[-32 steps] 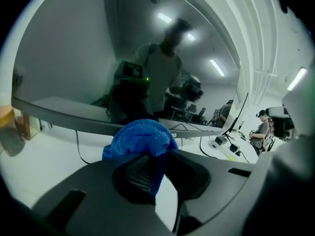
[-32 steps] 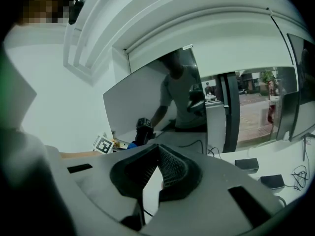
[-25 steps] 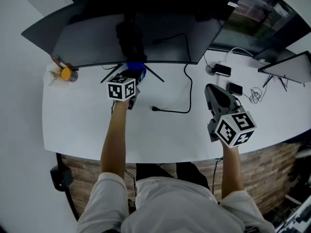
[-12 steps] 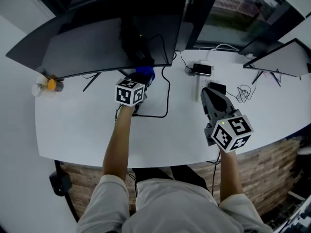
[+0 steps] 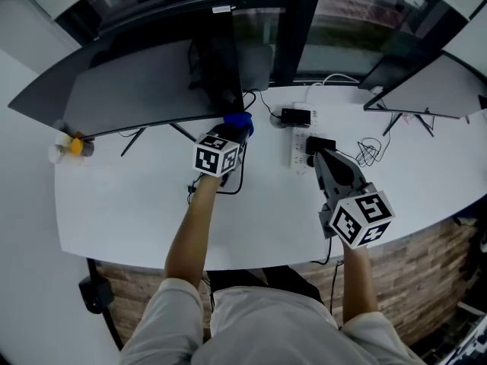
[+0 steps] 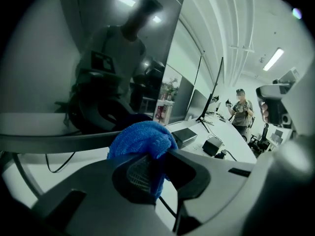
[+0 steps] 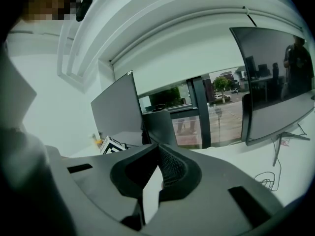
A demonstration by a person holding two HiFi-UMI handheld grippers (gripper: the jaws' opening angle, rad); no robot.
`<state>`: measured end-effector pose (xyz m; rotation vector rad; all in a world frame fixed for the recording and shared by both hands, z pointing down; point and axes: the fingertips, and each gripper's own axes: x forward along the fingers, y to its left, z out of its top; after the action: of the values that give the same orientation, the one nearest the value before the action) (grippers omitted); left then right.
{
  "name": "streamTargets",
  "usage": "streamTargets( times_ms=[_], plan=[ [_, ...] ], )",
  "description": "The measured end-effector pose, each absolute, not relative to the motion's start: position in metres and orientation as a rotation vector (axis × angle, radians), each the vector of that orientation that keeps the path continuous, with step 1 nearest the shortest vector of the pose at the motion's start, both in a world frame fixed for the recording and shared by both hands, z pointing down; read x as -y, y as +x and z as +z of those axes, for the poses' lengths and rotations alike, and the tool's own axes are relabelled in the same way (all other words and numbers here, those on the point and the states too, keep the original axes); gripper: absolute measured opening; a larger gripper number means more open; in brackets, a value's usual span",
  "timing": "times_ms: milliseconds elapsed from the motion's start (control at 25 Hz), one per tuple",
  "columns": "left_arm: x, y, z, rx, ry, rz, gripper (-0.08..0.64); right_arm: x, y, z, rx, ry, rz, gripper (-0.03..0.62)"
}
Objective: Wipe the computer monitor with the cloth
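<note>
Okay, the left gripper (image 5: pixel 233 134) was clamped on the blue cloth (image 6: pixel 141 137), with a bunched wad sticking out past the jaws. The grip looked firm in the left gripper view. The cloth sat at the lower right corner of the monitor (image 5: pixel 137 90), right by the bottom bezel. I couldn't tell if it was pressing the glass or just off it. The right gripper (image 5: pixel 323 157) hung over the desk (image 5: pixel 129 204), well apart from the monitor and near a power strip (image 5: pixel 297 149). Its jaws were closed together on nothing.

I judged the step as the wipe itself, at or near the start of a pass along the bottom edge. To do it well I'd have wanted only cloth on the screen, never the hard jaw tips, so I'd tilt the gripper to lead with the wad. Pressure needed to be light and even, since the panel stood on thin legs and could, I reckoned, rock or slide back if shoved. Long overlapping strokes leftward, then up a row, made sense because most of the screen lay left of the cloth. I couldn't judge any dirt from here. I'd also watch the cable (image 5: pixel 232 192) under the left arm so the wrist didn't snag it. The right gripper could have steadied the monitor's edge if it wobbled. Otherwise it was best held away from the strip and plugs.
</note>
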<state>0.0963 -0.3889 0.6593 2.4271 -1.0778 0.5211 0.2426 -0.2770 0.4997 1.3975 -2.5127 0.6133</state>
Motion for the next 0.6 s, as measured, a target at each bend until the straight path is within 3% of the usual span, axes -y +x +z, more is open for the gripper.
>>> streamTargets(
  times_ms=[240, 600],
  plan=[
    [0.394, 0.122, 0.636, 1.207, 2.473, 0.452, 0.06, 0.28, 0.266, 0.493, 2.521, 1.424, 0.62, 0.015],
    [0.407, 0.126, 0.531, 1.511, 2.525, 0.187, 0.058, 0.283, 0.286, 0.464, 2.567, 1.445, 0.596, 0.015]
  ],
)
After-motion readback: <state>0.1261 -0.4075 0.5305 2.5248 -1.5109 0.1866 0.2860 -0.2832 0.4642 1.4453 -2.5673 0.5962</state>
